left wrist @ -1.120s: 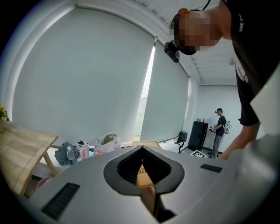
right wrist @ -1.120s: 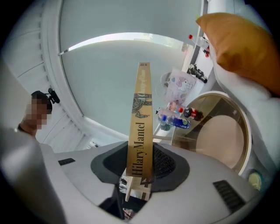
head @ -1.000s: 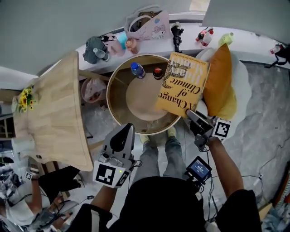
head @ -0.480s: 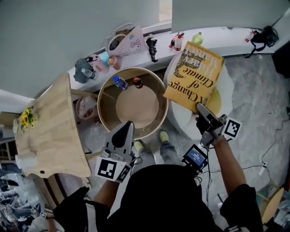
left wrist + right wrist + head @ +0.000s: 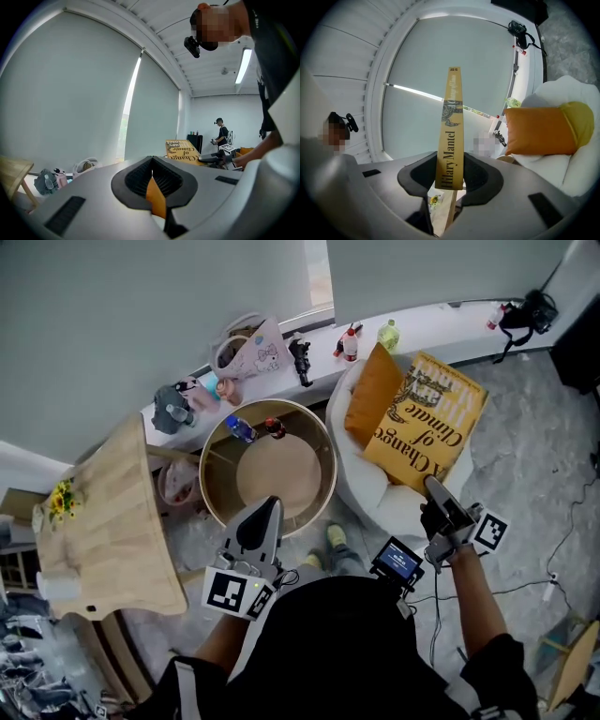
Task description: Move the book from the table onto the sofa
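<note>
The yellow book hangs in the air over the white sofa, right of the orange cushion. My right gripper is shut on its lower edge. In the right gripper view the book's spine stands upright, pinched between the two jaws of the right gripper, with the orange cushion and the white sofa to the right. My left gripper is held near the round table's front rim, shut and empty. From the left gripper the book shows far off.
A round wooden table holds a blue bottle and a small red-topped item. A pale wooden table stands at the left. Bags and bottles line the window ledge. Cables lie on the floor at the right. Another person stands far off.
My right gripper has carried the book rightward, from over the round table's edge to above the sofa beside the cushion. The left gripper has followed a little; the whole view has swung right.
</note>
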